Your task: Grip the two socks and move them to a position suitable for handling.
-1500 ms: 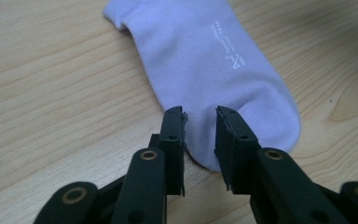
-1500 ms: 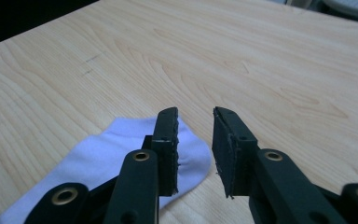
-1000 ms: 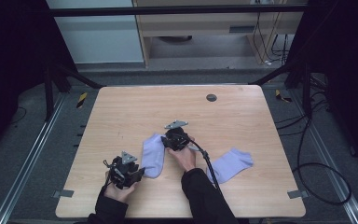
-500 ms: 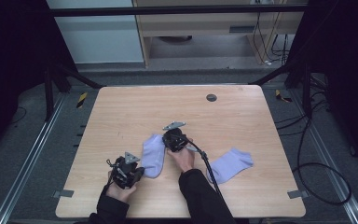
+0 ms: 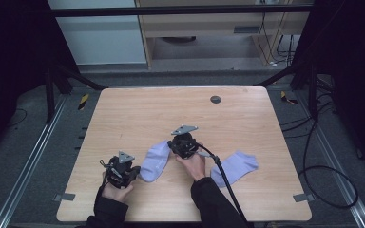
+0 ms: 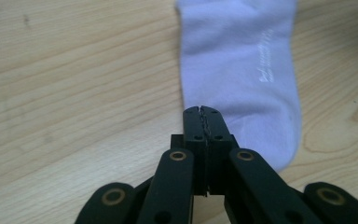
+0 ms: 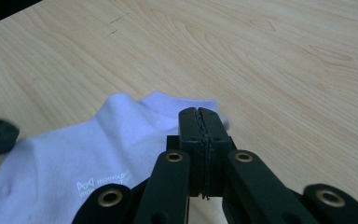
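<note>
You are pinching the nearer lavender ankle sock (image 5: 154, 160) at both ends, and the work in hand looks like the start of a fold or a lift. Your left gripper (image 5: 120, 172) is sitting at the toe end, near the front edge of the wooden table (image 5: 138, 111); in the left gripper view its black jaws are pressed together right at the sock's rounded edge (image 6: 242, 70), and they have just been closing. Whether cloth is actually caught between the pads there is hard to tell, since the jaws are hiding the contact line.

Your right gripper (image 5: 182, 145) is working at the cuff end, farther up the table. In the right gripper view its jaws are also standing closed, over the cuff's hem (image 7: 121, 140), and they too have just been closing. The hem seems to be running in under the tips, so a grip on it is likely, though not certain.

The second sock (image 5: 235, 166) is lying flat to the right, well apart from the first and untouched; the right gripper's cable is trailing over its near edge.

Next, you are probably going to raise both ends together. That calls for checking that each pair of jaws really has fabric, then lifting evenly so neither end slips free.
</note>
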`<action>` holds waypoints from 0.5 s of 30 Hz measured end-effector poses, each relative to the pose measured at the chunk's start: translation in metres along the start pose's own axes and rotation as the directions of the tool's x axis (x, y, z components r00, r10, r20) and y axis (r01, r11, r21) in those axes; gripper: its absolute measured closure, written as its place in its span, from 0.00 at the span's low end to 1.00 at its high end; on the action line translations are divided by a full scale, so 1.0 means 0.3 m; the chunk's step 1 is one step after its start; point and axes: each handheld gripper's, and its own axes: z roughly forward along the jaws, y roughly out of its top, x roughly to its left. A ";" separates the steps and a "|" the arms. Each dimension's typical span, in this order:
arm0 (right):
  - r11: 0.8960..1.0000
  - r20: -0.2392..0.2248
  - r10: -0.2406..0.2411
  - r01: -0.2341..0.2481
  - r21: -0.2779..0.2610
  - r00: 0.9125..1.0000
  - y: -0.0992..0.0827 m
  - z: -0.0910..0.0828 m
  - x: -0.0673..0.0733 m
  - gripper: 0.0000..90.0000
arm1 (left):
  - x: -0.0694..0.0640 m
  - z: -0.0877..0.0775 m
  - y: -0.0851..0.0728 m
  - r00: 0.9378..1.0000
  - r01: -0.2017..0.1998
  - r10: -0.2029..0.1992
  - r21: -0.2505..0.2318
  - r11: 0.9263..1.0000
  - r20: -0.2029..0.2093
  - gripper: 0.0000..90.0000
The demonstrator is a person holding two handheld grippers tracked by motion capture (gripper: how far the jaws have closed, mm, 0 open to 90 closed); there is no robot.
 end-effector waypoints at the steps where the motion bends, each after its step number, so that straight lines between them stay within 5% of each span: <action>1: 1.000 0.000 0.001 -0.001 0.006 1.000 -0.007 -0.011 0.006 1.00 | 0.007 -0.002 0.002 1.000 0.004 -0.004 -0.003 1.000 -0.008 1.00; 11: 0.997 -0.023 0.002 0.000 0.073 1.000 -0.090 -0.065 0.063 0.99 | 0.044 -0.001 0.017 0.998 0.011 -0.012 -0.025 1.000 -0.067 1.00; 15: 0.997 -0.043 0.008 -0.005 0.075 0.999 -0.122 -0.076 0.093 0.99 | 0.053 0.001 0.017 0.998 0.019 -0.021 -0.033 0.999 -0.052 1.00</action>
